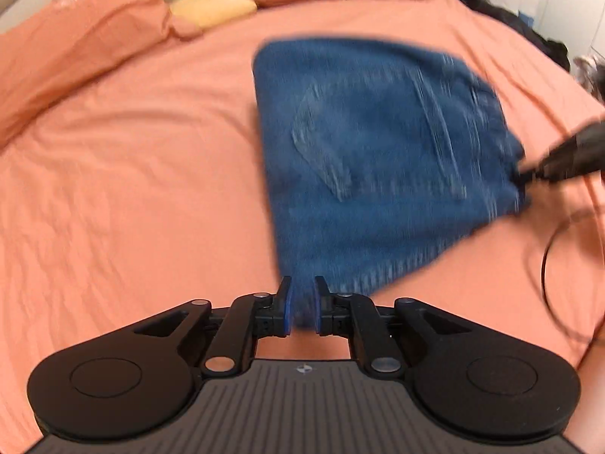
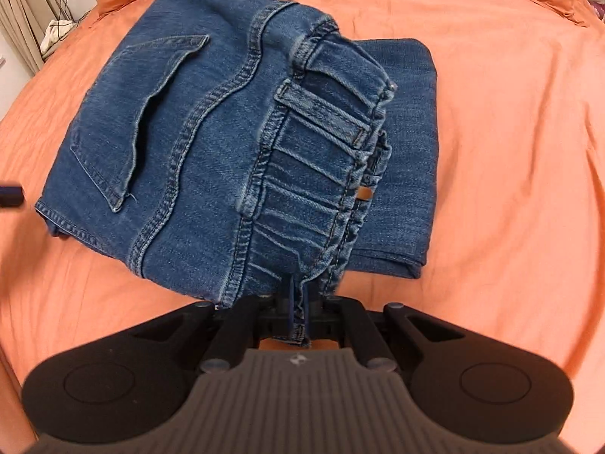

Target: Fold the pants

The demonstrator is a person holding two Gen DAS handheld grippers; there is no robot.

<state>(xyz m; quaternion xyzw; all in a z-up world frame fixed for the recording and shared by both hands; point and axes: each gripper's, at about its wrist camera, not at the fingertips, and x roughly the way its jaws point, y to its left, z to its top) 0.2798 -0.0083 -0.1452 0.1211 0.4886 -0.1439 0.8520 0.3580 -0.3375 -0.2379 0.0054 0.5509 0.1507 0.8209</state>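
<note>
The blue denim pants (image 1: 378, 151) lie folded into a compact bundle on the orange bed sheet (image 1: 132, 189). My left gripper (image 1: 302, 308) is shut on a corner of the denim, near me. In the right wrist view the pants (image 2: 196, 143) show a back pocket and the elastic waistband (image 2: 325, 159). My right gripper (image 2: 298, 310) is shut on the waistband edge and holds that end raised over the lower folded layer (image 2: 408, 151). The right gripper also shows in the left wrist view (image 1: 529, 174), at the bundle's right corner. The left wrist view is motion-blurred.
Orange pillows (image 1: 75, 38) and a yellow cushion (image 1: 211, 7) lie at the head of the bed. Dark clothes (image 1: 510, 19) sit at the bed's far right edge. A black cable (image 1: 548, 257) loops on the sheet at right. Curtains and a wall (image 2: 30, 38) stand beyond the bed.
</note>
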